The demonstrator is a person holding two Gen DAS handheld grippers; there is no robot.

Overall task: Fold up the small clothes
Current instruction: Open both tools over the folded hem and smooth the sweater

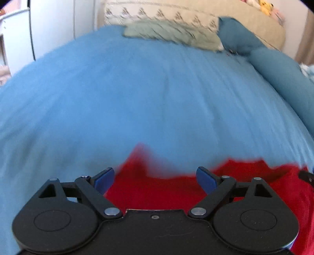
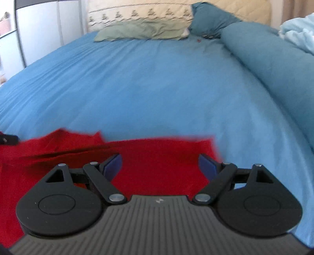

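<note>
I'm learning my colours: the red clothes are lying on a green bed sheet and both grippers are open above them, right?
Nearly. The bed sheet is blue, not green; the right wrist view shows it clearly. The rest holds: the red clothes lie on it, with the left gripper and right gripper open above them.

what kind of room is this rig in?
Most likely a bedroom. A bed with a blue sheet fills both views, a green pillow and a patterned one lie at its far end, and the red garment is spread on the sheet.
</note>
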